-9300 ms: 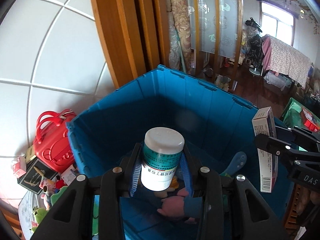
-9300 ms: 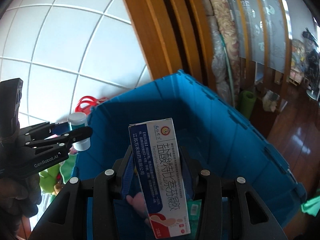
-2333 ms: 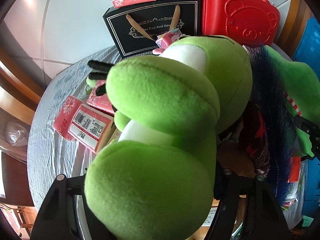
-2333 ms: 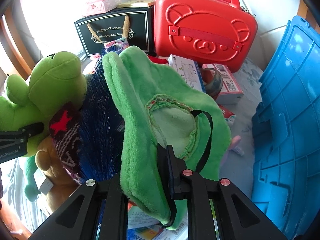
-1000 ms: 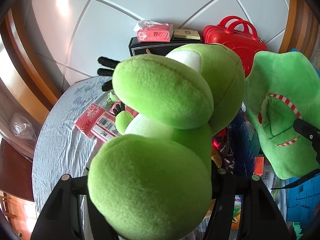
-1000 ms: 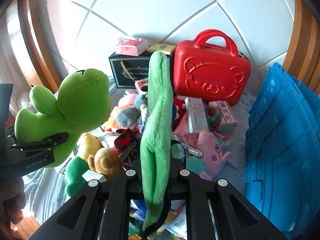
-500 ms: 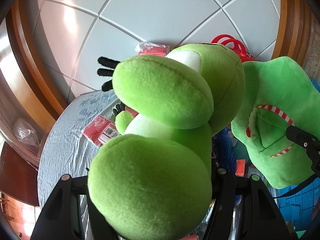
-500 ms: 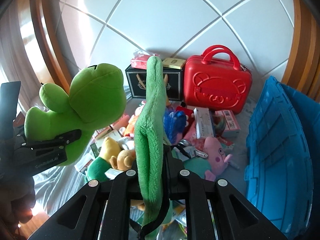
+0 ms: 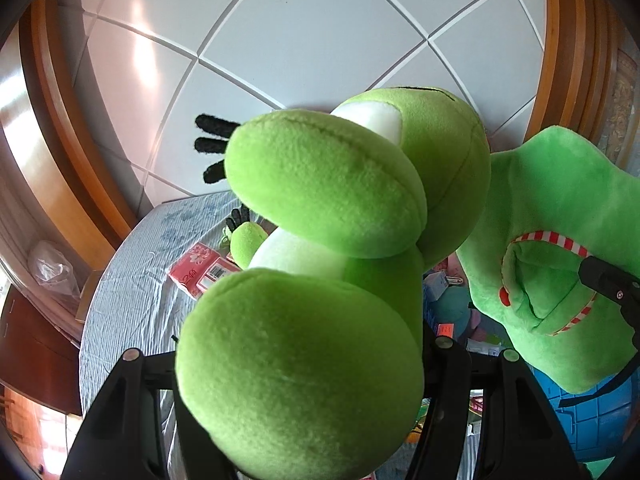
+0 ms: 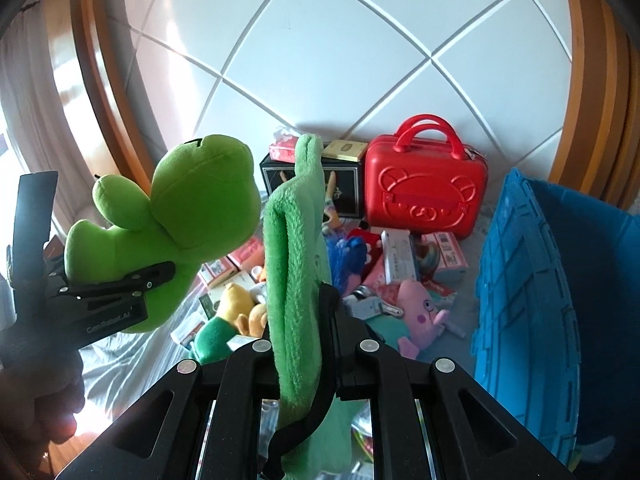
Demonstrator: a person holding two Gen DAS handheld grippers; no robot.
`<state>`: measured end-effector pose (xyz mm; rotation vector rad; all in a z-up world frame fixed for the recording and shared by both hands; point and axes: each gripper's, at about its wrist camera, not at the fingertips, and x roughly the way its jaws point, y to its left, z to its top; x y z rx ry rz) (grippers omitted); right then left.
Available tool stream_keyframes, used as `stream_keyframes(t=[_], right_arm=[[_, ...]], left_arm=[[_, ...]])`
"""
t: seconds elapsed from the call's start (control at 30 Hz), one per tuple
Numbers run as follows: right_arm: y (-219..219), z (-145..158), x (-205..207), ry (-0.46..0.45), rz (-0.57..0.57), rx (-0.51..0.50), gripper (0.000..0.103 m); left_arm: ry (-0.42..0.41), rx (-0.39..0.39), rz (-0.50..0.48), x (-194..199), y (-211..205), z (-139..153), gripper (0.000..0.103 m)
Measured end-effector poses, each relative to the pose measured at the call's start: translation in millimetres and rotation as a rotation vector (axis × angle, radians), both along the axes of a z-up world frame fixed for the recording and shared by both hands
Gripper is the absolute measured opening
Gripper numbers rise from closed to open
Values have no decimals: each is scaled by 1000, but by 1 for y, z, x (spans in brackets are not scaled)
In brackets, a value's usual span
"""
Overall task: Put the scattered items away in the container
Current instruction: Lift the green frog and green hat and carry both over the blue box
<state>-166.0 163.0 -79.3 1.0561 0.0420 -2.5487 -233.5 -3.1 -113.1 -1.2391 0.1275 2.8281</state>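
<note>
The blue crate (image 10: 532,280) stands open at my right, beside the counter (image 10: 120,356) where the clutter lies; it is where everything here should end up. My left tool (image 10: 120,292) pinches the green frog plush (image 9: 320,280) around its body, jaws set fairly wide because the toy is bulky and soft. My right tool (image 10: 310,316) has its fingers pressed close together on the flat green plush hat (image 10: 296,248), gripping it edge-on so the thin fabric stands up between the fingers, a black strap hanging below. I hold both clear above the pile so neither drags across what remains.

Underneath, a pink pig toy (image 10: 420,308), a yellow and green plush (image 10: 228,312), small boxes and pink tissue packs (image 9: 196,274) lie scattered on the striped cloth. The red case (image 10: 424,196) and a black gift bag (image 10: 312,188) stand against the tiled wall, apparently parked out of the way.

I judge the carry is under way: both toys need to swing right and over the crate's rim before release. The frog is big enough that it may catch on the rim.
</note>
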Motion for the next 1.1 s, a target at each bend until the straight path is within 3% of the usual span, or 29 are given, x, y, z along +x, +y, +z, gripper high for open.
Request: stream_keyframes(t=[0.77,1.1], right_arm=[[84,50,26,80,-28,-71,11],[139,64,27,109,-83,-100,11]], left_arm=[[74,27,-89,8,82,43,62],[119,20,-174,8,151,69,62]])
